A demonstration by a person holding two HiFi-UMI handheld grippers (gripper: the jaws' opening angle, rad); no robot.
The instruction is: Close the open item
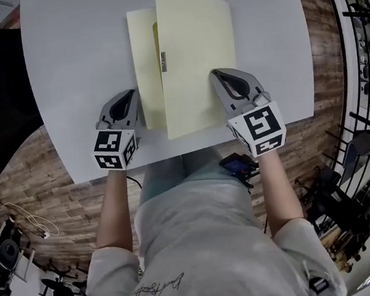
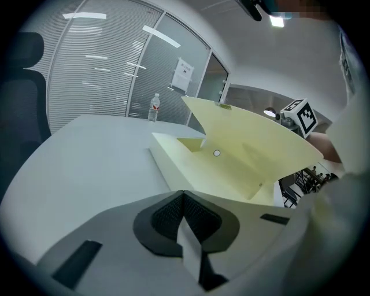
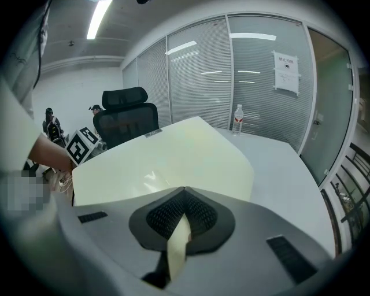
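Note:
A pale yellow folder (image 1: 146,70) lies open on the light grey table (image 1: 72,57), with a small metal clip (image 1: 163,61) at its inner fold. Its cover (image 1: 196,58) is raised off the lower sheet at an angle. My right gripper (image 1: 220,75) is shut on the cover's near right edge; a yellow strip shows between its pads (image 3: 184,199), and the cover (image 3: 162,156) spreads out ahead. My left gripper (image 1: 130,97) is shut at the folder's near left edge, a pale strip pinched in it (image 2: 184,202). The folder's inside (image 2: 214,167) gapes under the lifted cover (image 2: 254,139).
A water bottle (image 2: 153,108) stands at the table's far end by the glass wall. A black office chair (image 3: 127,118) is beside the table. The table's near edge (image 1: 173,158) runs just behind both grippers, against the person's lap.

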